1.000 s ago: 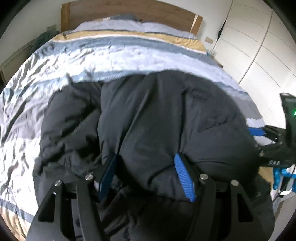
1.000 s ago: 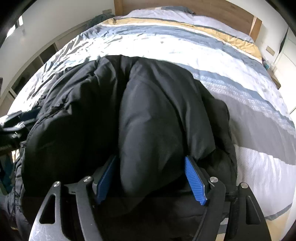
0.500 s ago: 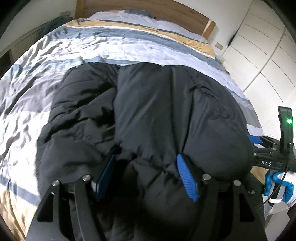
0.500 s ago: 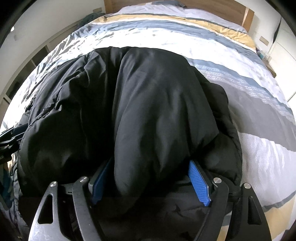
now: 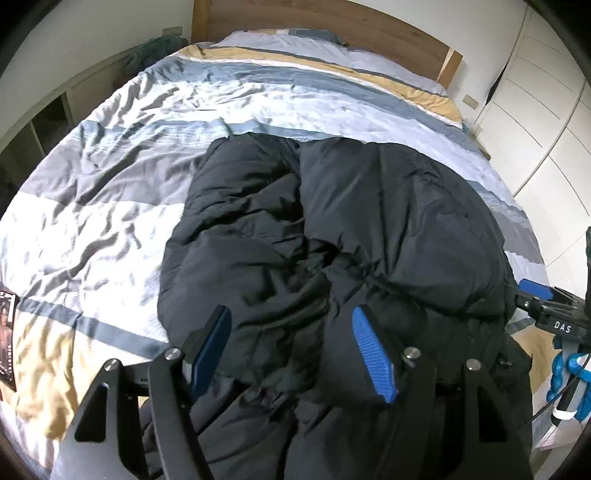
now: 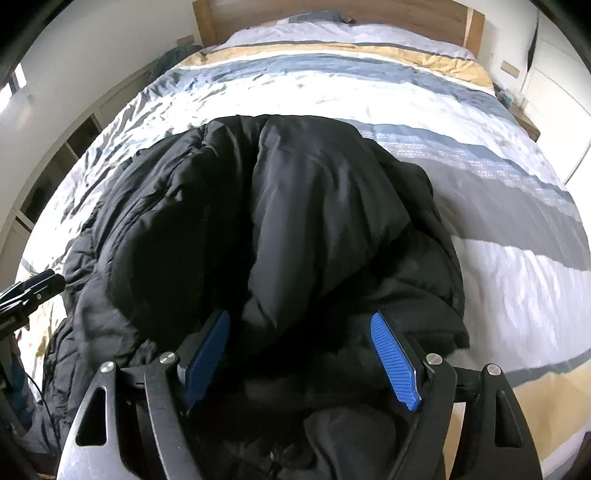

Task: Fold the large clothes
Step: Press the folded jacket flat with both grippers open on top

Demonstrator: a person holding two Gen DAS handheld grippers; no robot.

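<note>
A large black puffy jacket lies bunched on the near part of the bed, also filling the right wrist view. My left gripper is open, its blue pads wide apart just above the jacket's near folds, holding nothing. My right gripper is open too, its pads spread over the jacket's near edge, with fabric lying between them but not clamped. The right gripper shows at the right edge of the left wrist view; the left one shows at the left edge of the right wrist view.
The bed has a striped blue, grey, white and yellow cover and a wooden headboard. White wardrobe doors stand to the right. Low shelving runs along the left wall.
Both grippers have opened wider, let go of the jacket and pulled back toward the bed's near edge. The jacket has settled flatter on the bed.
</note>
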